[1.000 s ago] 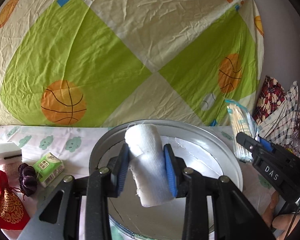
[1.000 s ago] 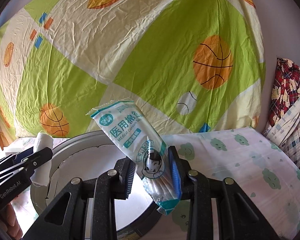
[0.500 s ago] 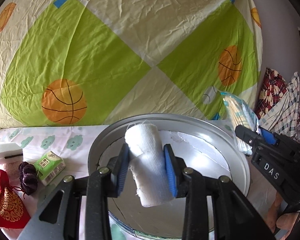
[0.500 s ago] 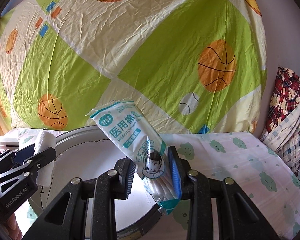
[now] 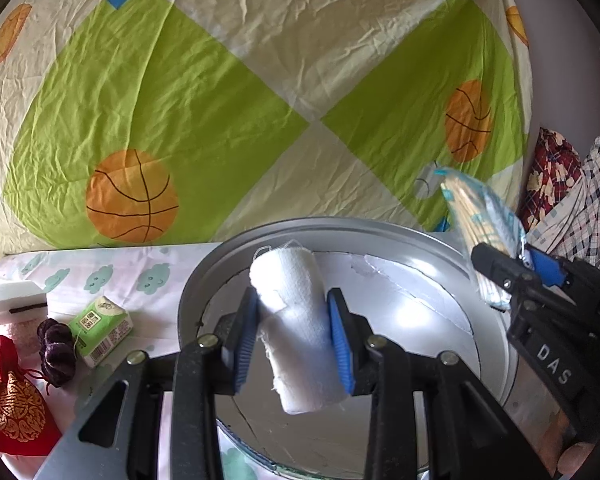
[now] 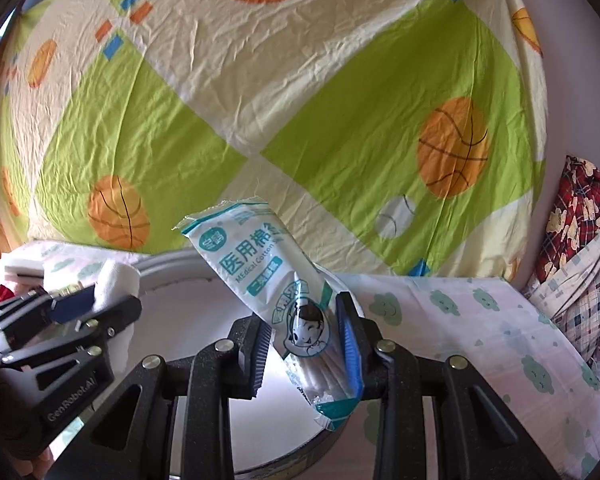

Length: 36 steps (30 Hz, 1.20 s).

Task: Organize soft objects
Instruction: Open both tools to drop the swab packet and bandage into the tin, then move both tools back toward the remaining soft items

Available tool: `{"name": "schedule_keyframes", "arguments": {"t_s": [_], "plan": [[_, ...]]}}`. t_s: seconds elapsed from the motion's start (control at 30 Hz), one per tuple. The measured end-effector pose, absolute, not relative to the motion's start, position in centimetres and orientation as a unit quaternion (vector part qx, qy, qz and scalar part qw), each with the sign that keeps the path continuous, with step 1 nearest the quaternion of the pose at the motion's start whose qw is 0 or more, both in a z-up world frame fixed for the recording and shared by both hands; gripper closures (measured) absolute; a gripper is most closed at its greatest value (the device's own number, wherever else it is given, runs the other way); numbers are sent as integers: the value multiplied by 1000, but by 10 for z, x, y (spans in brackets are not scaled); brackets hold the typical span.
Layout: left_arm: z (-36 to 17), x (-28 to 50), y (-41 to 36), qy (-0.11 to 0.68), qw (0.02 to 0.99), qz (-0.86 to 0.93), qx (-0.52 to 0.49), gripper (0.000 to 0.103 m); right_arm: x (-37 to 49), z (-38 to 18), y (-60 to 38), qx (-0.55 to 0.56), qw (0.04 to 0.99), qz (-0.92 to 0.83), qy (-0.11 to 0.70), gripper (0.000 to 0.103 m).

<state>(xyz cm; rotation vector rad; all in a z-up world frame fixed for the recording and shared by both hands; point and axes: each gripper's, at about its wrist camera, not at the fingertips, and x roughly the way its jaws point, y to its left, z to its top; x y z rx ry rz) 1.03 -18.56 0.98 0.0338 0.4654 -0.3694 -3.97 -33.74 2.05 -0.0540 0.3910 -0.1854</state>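
Two grips we see: our left gripper (image 5: pixel 294 334) clamps a white gauze roll (image 5: pixel 296 328) above the round metal tray (image 5: pixel 420 240), and our right gripper (image 6: pixel 306 346) pinches a tilted cotton swab packet (image 6: pixel 276 288) over the tray's right rim.

White gauze roll (image 5: pixel 296 332) and tilted cotton-swab packet (image 6: pixel 276 280), both above round tray (image 5: pixel 420 236)

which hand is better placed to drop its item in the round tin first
Left, probably: the left gripper holds the gauze roll over the tin; the right gripper's swab packet hangs at its rim.
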Motion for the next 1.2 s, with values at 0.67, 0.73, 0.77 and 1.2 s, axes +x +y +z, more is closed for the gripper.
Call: {"name": "schedule_keyframes", "arguments": {"t_s": [0.67,0.73,0.77,1.2], "plan": [[14,9,-175,215,964,-154,14,13,-52,25,-348,31,984,-90,151,17],[22,7,-166,201,968,-149,-1,3,-62,31,-354,46,986,-114,115,8],[25,6,-161,195,970,-144,-9,0,-66,32,-358,55,985,-126,101,8],[29,12,-123,164,985,-54,-8,0,-69,32,-362,71,983,-145,83,8]]}}
